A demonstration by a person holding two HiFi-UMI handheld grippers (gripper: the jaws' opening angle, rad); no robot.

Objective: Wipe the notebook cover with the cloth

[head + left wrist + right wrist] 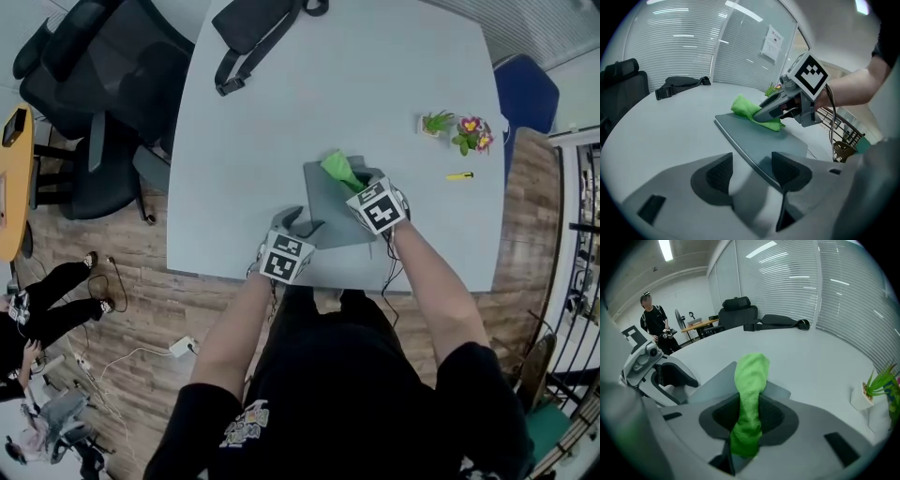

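A grey notebook [330,208] lies flat near the table's front edge. My right gripper [356,185] is shut on a bright green cloth [339,169], and the cloth's free end rests on the notebook's far corner. In the right gripper view the cloth [751,376] stands up between the jaws of that gripper [749,416], over the notebook [715,383]. My left gripper [300,223] is open at the notebook's near left corner. In the left gripper view the notebook [759,136] has its edge running between the spread jaws of the left gripper [752,169], with the cloth [745,108] beyond.
A black bag [253,28] lies at the table's far side. Two small potted plants [436,122] [473,134] and a yellow object [459,175] sit at the right. Office chairs [103,75] stand left of the table; a person [651,319] stands in the background.
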